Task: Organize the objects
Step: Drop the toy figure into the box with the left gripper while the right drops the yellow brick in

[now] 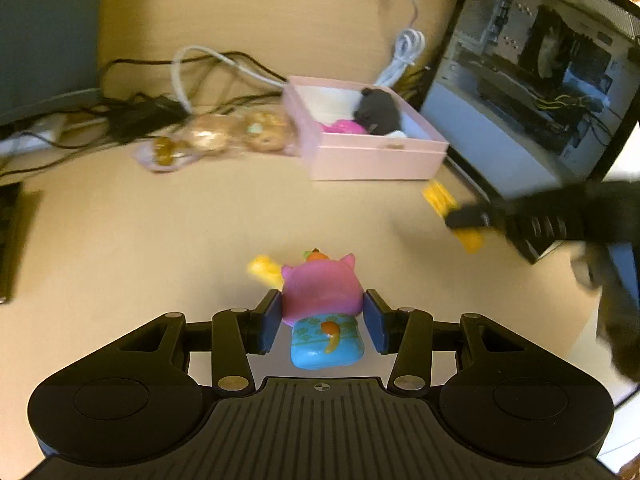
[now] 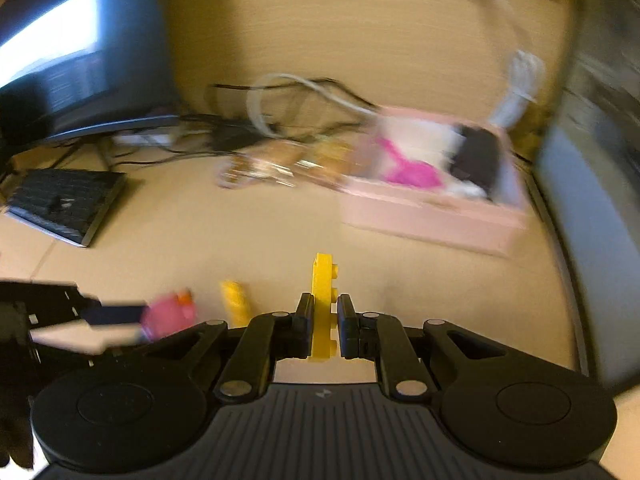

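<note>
Over a cable-strewn counter (image 1: pixel 160 216), my left fingers (image 1: pixel 272 322) pinch a pink pig toy (image 1: pixel 322 294) and my right fingers (image 2: pixel 306 326) clamp a thin yellow brick (image 2: pixel 323 300) edgewise, which could twist loose before reaching the already crowded pink box (image 1: pixel 372 156).

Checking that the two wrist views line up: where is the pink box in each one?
Left wrist view: the pink box sits upper centre-right on the desk, beside the computer case.
Right wrist view: the pink box is right of centre, blurred.
Shared landmark: the coiled white cable behind the box, also seen at.
</note>
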`<control>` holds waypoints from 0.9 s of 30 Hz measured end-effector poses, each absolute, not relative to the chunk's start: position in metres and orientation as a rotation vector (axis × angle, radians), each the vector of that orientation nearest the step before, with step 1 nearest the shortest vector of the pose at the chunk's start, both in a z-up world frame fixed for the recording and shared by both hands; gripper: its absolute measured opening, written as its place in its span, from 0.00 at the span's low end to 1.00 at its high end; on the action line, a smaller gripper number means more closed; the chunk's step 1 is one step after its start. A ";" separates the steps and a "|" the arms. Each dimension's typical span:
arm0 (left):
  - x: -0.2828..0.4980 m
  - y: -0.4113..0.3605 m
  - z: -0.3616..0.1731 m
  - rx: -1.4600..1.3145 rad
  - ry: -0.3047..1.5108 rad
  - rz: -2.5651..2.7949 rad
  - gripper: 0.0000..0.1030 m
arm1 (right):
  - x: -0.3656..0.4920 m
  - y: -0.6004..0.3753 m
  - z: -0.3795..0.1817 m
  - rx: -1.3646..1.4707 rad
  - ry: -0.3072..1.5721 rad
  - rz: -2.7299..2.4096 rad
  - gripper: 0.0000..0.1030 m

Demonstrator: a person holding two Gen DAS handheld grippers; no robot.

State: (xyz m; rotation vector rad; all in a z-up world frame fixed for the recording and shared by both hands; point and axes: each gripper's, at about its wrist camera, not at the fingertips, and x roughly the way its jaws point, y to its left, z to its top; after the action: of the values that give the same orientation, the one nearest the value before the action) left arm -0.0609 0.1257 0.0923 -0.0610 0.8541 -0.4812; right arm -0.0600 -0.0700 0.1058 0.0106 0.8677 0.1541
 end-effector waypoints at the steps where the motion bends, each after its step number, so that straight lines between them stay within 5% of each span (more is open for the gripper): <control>1: -0.057 0.116 0.094 -0.052 0.854 -0.498 0.48 | -0.064 -0.080 0.102 0.021 0.873 0.141 0.11; 17: 0.125 -0.006 0.150 -0.094 0.601 -0.340 0.49 | -0.083 -0.170 0.077 0.066 0.841 0.123 0.11; 21: 0.181 -0.027 0.132 -0.141 0.705 -0.297 0.50 | -0.073 -0.179 0.073 0.054 0.841 0.136 0.11; 27: 0.179 -0.025 0.120 -0.129 0.625 -0.244 0.50 | -0.065 -0.177 0.069 0.002 0.827 0.188 0.11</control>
State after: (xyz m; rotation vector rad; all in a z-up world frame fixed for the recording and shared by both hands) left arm 0.1786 -0.0249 0.1203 -0.1289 0.6249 -0.2444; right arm -0.0655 -0.1770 0.0687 0.0022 0.8274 0.1879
